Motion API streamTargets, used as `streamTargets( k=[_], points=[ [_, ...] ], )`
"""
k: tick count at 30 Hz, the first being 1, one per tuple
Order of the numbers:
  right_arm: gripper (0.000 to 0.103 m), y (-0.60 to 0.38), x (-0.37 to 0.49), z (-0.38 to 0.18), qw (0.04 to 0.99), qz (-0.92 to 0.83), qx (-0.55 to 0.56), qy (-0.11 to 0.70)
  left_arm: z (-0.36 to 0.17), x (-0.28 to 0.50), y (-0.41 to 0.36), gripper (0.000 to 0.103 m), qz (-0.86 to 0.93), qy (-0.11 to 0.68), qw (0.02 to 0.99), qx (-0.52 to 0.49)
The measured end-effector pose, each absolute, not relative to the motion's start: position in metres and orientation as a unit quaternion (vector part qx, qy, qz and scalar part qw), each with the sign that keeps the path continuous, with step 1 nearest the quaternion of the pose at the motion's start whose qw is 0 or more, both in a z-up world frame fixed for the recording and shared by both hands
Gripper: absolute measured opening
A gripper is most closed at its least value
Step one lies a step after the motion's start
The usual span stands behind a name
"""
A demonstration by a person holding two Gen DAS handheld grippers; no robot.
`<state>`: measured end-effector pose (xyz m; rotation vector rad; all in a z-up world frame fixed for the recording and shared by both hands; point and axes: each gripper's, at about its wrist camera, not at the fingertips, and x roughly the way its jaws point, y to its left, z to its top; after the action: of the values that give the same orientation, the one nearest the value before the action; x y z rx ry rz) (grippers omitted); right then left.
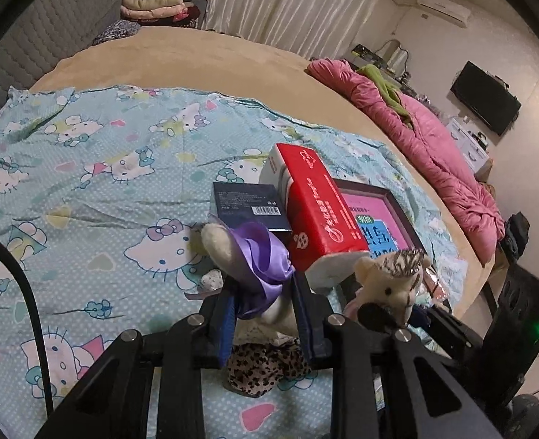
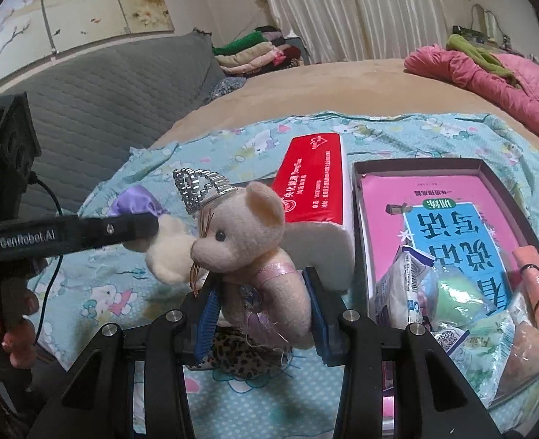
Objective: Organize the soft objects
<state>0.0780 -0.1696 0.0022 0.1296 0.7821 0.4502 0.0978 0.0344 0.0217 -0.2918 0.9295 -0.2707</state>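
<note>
Bedroom setting: a wide bed with a tan cover [image 1: 203, 55], over which lies a light-blue sheet printed with cartoon cats [image 1: 97, 168]. White curtains [image 2: 371, 11] hang behind; a stack of folded clothes [image 1: 156, 2] sits at the far corner, and a crumpled pink quilt [image 1: 437, 139] lies along the far edge.

Left tongs [image 1: 265, 314]: blue-padded jaws pinching a cream plush toy in a purple satin dress [image 1: 258, 256], lifted clear of the sheet. In the right wrist view this toy's cream paw [image 2: 168, 256] touches the snout of the second toy.

Right tongs [image 2: 264, 314]: jaws pinching the body of a pale pink plush bear with a silver plastic tiara [image 2: 243, 234] and a pink ribbon at its neck, held upright above the sheet.

A leopard-print fabric piece [image 2: 232, 360] lies on the sheet directly beneath both held toys.

Just behind the toys stands a red-and-white tissue pack [image 2: 315, 190], tilted. Beside it, a shallow dark-rimmed box [image 2: 489, 168] holds a pink-and-blue book [image 2: 434, 212] and several plastic snack packets [image 2: 452, 300]. A dark blue carton with a barcode [image 1: 247, 208] rests against the tissue pack's other side.

A person's hand [image 2: 17, 314] grips the left tool's handle.
</note>
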Motion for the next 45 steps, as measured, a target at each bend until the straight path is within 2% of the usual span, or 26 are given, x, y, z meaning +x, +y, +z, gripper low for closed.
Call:
streamTargets(
  k=[26,45],
  points=[
    [0.045,-0.265,0.067,0.059,0.928,0.158,0.163,0.295,0.081,0.075,-0.057,0.029,-0.193,0.415,0.886,-0.076],
    [0.045,-0.370,0.054,0.069,0.936,0.059,0.236,0.255,0.079,0.084,-0.143,0.029,-0.248,0.428,0.869,-0.020]
  ],
)
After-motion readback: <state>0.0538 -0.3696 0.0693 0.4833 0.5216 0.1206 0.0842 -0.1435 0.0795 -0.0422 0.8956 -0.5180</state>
